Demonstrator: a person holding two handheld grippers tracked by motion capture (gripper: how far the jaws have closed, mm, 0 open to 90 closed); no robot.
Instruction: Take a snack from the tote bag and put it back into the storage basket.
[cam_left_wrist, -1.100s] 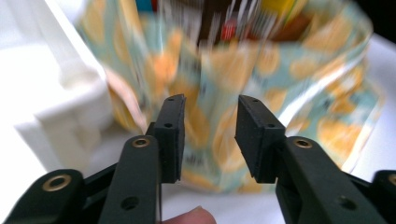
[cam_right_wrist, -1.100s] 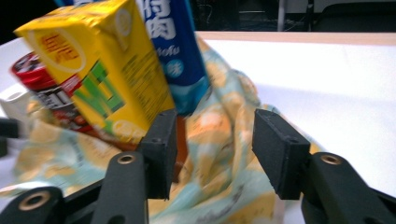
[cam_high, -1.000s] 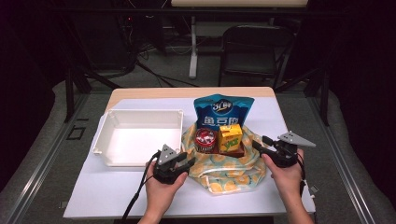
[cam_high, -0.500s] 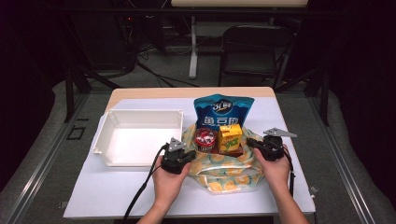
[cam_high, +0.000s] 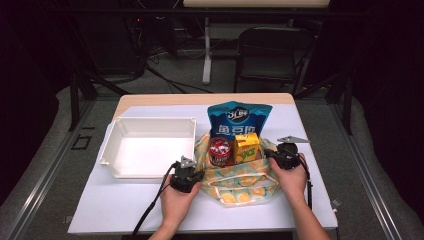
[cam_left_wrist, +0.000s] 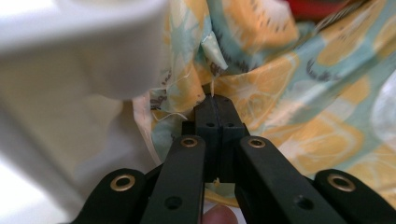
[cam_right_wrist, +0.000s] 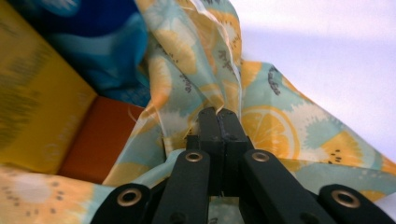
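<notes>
The fruit-print cloth bag (cam_high: 240, 182) lay on the counter (cam_high: 120, 205), just right of the white tray (cam_high: 147, 147). Inside the bag stood a blue snack bag (cam_high: 239, 120), a red can (cam_high: 220, 150) and a yellow carton (cam_high: 247, 146).

The left claw (cam_high: 192, 176) was pressed together on the bag's left edge, beside the tray; in the left gripper view the pads (cam_left_wrist: 217, 119) pinched a fold of the fabric. The right claw (cam_high: 272, 156) was likewise pressed together on the bag's right edge, with cloth bunched at its pads (cam_right_wrist: 218, 126).

Handling judgement: the bag was thin, soft fabric that would fold and sag rather than hold shape. The contents would likely weigh down its middle. Grip was best taken at opposite rim edges, with a doubled fold between the pads to limit slipping.
</notes>
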